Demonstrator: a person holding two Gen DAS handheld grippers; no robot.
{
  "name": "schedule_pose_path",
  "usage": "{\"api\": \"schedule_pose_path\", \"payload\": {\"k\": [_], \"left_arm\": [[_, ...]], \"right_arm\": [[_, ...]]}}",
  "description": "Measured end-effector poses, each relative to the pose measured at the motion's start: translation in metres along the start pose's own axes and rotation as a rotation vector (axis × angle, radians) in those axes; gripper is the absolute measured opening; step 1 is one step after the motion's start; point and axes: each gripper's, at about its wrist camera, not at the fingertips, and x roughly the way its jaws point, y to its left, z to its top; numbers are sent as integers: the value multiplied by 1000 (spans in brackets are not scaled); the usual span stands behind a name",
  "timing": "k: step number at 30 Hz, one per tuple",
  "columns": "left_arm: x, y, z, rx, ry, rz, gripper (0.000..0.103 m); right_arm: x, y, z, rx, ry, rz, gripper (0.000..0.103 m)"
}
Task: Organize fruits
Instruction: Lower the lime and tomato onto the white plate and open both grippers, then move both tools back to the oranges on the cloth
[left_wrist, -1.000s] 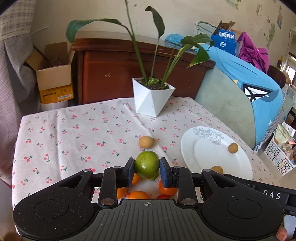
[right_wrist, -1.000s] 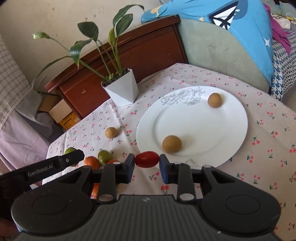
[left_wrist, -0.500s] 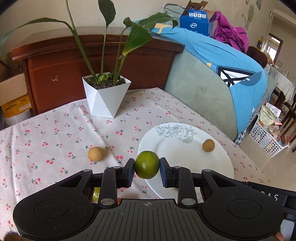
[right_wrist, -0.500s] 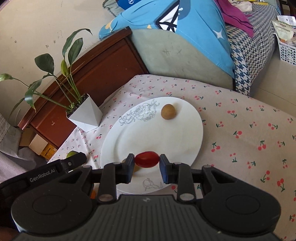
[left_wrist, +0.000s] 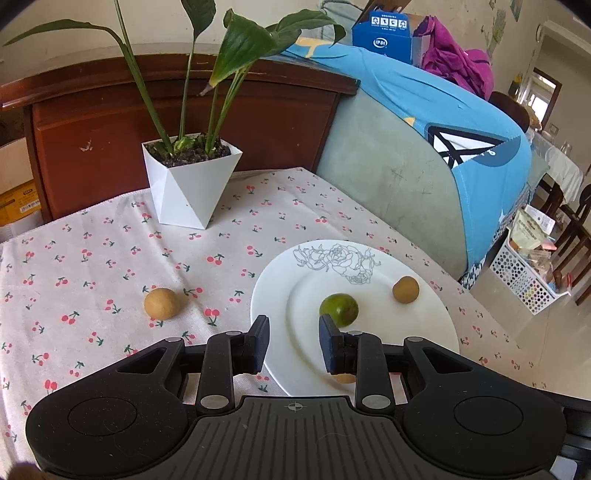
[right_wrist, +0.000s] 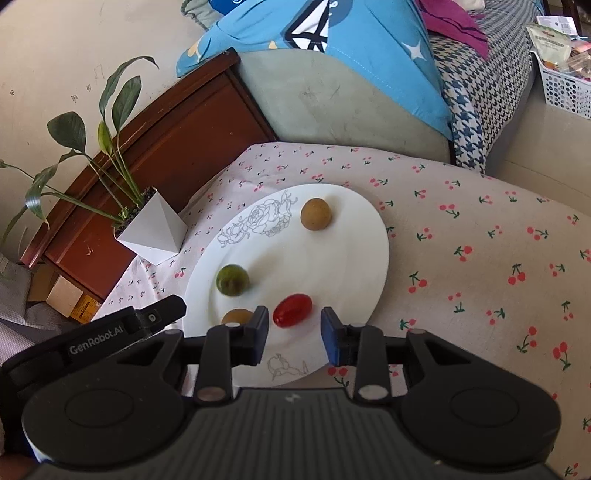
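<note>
A white plate (left_wrist: 436, 325) (right_wrist: 354, 254) with a rose drawing sits on the cherry-print tablecloth. On it lie a green lime (left_wrist: 339, 309) (right_wrist: 232, 280), a red cherry tomato (right_wrist: 292, 309) and two brown round fruits (left_wrist: 405, 289) (right_wrist: 316, 213) (right_wrist: 236, 317). My left gripper (left_wrist: 293, 345) is open and empty, just before the lime. My right gripper (right_wrist: 294, 334) is open and empty, with the tomato lying just ahead between its fingers. Another brown fruit (left_wrist: 161, 303) lies on the cloth left of the plate.
A white potted plant (left_wrist: 190, 184) (right_wrist: 151, 234) stands at the back of the table. A wooden headboard (left_wrist: 184, 110) and a bed with blue bedding (left_wrist: 443, 122) lie behind. A white basket (left_wrist: 524, 273) stands on the floor at the right.
Both grippers moved over the plate and opened. The left let go of the lime and the right let go of the tomato; both fruits now lie on the plate.
</note>
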Motion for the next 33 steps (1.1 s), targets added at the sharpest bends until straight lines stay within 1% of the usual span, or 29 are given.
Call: {"api": "schedule_pose_path", "payload": {"k": [2,5,8,10,14,20,24,28,33], "left_arm": [[-3,3,1,-13,-4,11,29],[-8,11,3,-41,-9,19,32],[-12,20,5,-58,-6,27,33],[-16,25,6,-64,-9,32,33],[-24,37,8,-79,-14,52,37],[-39,60,10,-107,-18,86,39],[-50,77,9,-153,-24,105,42],[-61,94,6,-197,-32,136,42],[-67,109,-2,-237,-21,169,43]], "right_arm": [[-1,1,0,0,-4,5,34],[-2,1,0,1,-7,21,34],[-2,4,-2,-7,-4,29,37],[-2,6,-4,-13,5,41,38],[-1,14,-8,-52,15,59,38],[0,30,-18,-124,39,102,38],[2,42,-26,-173,65,133,38],[4,53,-35,-213,98,163,38],[6,66,-48,-259,135,194,38]]}}
